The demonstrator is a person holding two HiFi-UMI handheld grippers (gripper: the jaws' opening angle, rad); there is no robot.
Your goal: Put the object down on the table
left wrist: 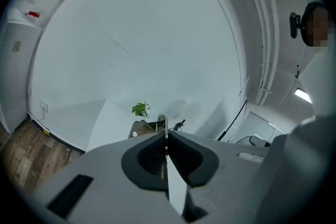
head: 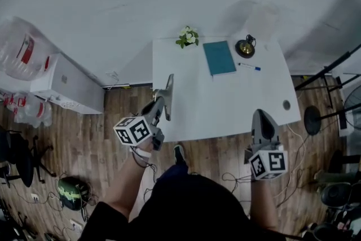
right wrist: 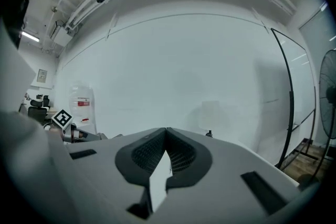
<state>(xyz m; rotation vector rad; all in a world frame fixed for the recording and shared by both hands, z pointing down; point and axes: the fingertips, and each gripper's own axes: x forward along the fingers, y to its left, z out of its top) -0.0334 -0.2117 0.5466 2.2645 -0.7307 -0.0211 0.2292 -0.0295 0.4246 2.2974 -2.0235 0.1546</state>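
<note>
The left claw point(head: 162, 105) pinches a thin flat object point(head: 169, 90), held on edge at the white tabletop's point(head: 225, 104) left side. The right claw point(head: 260, 117), pressed together and empty, hangs over the near right edge. A teal book point(head: 219, 57) lies far back.

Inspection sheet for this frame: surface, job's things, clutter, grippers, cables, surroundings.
surface: white table, no spills seen.
job's things: thin flat plate, on edge in the left gripper, by the table's left edge; contact with the table unclear.
clutter: plant, teal book, pen, at the far side.
grippers: left shut on the plate; right gripper shut, empty.
cables: loose cables on the floor.
surroundings: water bottles, fan.
</note>
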